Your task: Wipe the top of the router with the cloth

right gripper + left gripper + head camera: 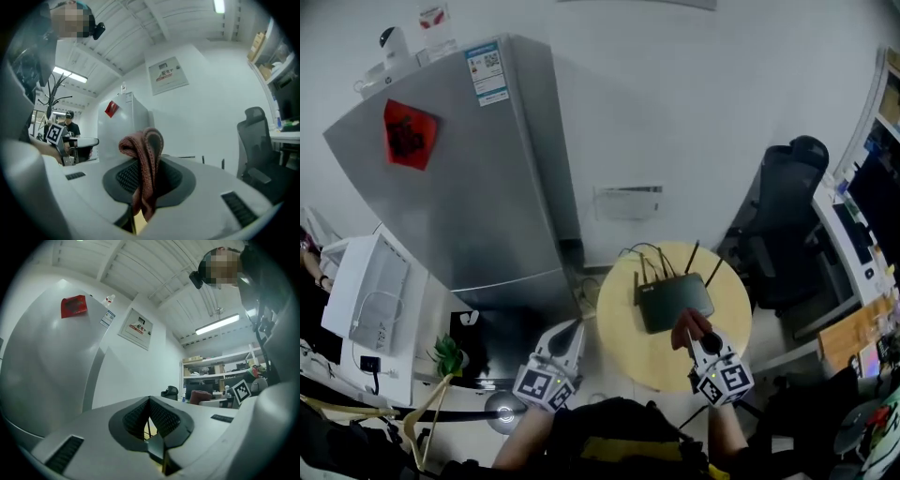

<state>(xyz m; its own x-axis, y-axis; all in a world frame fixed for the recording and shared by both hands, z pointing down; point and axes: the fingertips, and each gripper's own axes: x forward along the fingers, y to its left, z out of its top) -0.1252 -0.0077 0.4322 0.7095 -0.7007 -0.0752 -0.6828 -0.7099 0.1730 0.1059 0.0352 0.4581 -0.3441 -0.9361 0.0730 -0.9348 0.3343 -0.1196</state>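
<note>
A black router (675, 300) with raised antennas lies on the round wooden table (623, 328). My right gripper (695, 334) hovers at the router's near edge, shut on a reddish cloth (687, 325). In the right gripper view the cloth (145, 159) bunches up between the jaws of the right gripper (140, 199) and hangs folded over them. My left gripper (572, 330) sits off the table's left edge, apart from the router. In its own view the left gripper (151, 427) has its pads pressed together with nothing held.
A tall silver fridge (469, 187) stands left of the table. A black office chair (783, 220) and a desk (853, 244) are at the right. A white appliance (366, 291) and a small plant (445, 354) sit at the left. Cables (642, 253) trail behind the router.
</note>
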